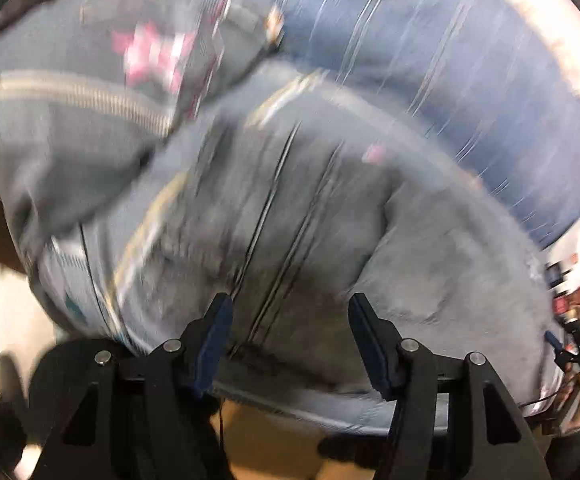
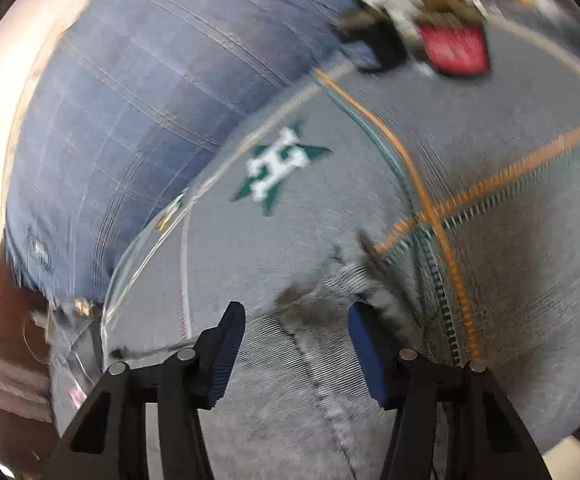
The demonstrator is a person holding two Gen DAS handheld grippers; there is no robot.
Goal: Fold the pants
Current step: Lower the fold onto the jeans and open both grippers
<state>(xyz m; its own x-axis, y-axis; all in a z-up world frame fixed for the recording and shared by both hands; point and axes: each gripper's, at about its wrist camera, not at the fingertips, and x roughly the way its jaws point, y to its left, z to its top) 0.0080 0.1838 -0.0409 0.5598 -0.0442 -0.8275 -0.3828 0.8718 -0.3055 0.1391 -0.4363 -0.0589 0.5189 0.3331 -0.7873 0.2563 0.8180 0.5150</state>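
Nowhere in either view can any writing or brand be read; both pictures are smeared. What can be made out is decoration: a green and white star patch (image 2: pixel 280 164) sits ahead and left of the right gripper (image 2: pixel 295 312), and a pink and white star patch (image 1: pixel 154 56) lies far ahead and left of the left gripper (image 1: pixel 290 304). Orange stitching (image 2: pixel 421 184) crosses the grey fabric ahead and right of the right jaws.

The left gripper points forward over the grey pants (image 1: pixel 309 220), jaws standing wide apart with dark seams of the cloth running between them; nothing is pinched. Its fingers (image 1: pixel 218 332) reach over the near hem, and below that edge a brown surface (image 1: pixel 274 448) shows.

The right gripper likewise has its jaws spread, hovering over a bunched, wrinkled ridge of the pants (image 2: pixel 329 280) just ahead of the blue pads (image 2: pixel 363 344). Whether the tips touch the cloth cannot be told.

A blue striped cloth (image 2: pixel 138 112) lies beyond the pants, ahead and left of the right jaws. Red and white clutter (image 2: pixel 453 48) is blurred at the far edge.
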